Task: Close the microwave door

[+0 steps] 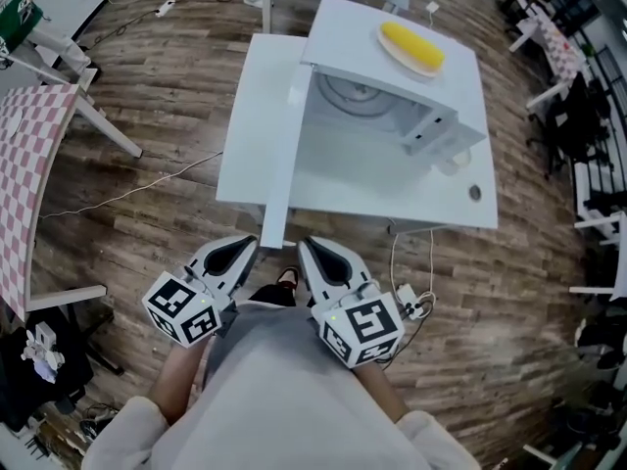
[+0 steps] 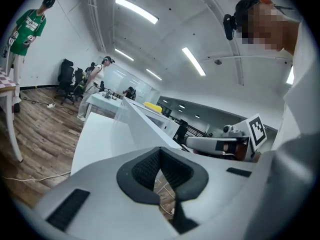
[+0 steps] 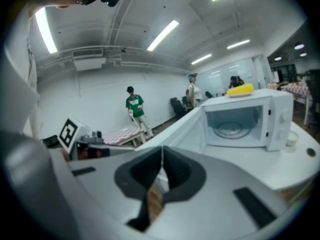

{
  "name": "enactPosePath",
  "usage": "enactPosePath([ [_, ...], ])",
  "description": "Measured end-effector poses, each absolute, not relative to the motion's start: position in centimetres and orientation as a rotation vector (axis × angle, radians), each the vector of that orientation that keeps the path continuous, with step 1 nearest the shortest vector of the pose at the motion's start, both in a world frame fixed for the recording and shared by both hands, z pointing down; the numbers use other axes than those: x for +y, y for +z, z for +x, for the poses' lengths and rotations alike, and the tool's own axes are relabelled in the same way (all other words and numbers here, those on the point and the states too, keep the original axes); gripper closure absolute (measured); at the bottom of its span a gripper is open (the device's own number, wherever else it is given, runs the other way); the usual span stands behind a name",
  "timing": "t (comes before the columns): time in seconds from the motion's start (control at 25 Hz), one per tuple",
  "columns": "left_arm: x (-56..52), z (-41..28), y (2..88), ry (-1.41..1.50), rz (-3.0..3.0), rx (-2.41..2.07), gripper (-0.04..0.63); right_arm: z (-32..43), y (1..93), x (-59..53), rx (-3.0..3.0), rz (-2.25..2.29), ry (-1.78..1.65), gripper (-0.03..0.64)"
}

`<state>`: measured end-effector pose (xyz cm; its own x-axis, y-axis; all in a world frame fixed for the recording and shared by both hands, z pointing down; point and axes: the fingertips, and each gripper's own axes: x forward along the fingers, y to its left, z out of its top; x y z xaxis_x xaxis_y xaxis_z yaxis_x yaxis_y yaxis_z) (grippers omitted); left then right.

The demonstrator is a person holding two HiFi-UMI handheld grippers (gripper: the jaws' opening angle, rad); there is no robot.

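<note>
Both clenched on nothing: left hand-held gripper (image 1: 245, 248) & right hand-held gripper (image 1: 309, 248) at 6 o'clock. Microwave (image 1: 392, 96) at 12 on white counter (image 1: 392, 192), door (image 1: 282, 174) wide open. Wood floor (image 1: 157, 213), office rm.

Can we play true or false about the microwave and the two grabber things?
1. The microwave door is open. True.
2. The yellow food lies inside the microwave. False: it lies on a plate on top of the microwave.
3. The left gripper is holding the door. False: its jaws are together with nothing between them.
4. The right gripper has its jaws together. True.
5. Nothing sits on the turntable inside the microwave. True.
</note>
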<state>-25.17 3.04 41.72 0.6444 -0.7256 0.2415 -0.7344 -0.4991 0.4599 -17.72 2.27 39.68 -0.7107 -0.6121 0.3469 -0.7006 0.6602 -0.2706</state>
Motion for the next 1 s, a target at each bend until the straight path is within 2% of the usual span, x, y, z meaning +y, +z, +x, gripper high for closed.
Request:
enactPosePath([
  [1.0,2.9,-21.9,41.6,-0.023,2.302,-0.982,0.577,-15.7,40.7,2.2,-2.616,1.11,0.656,0.592],
])
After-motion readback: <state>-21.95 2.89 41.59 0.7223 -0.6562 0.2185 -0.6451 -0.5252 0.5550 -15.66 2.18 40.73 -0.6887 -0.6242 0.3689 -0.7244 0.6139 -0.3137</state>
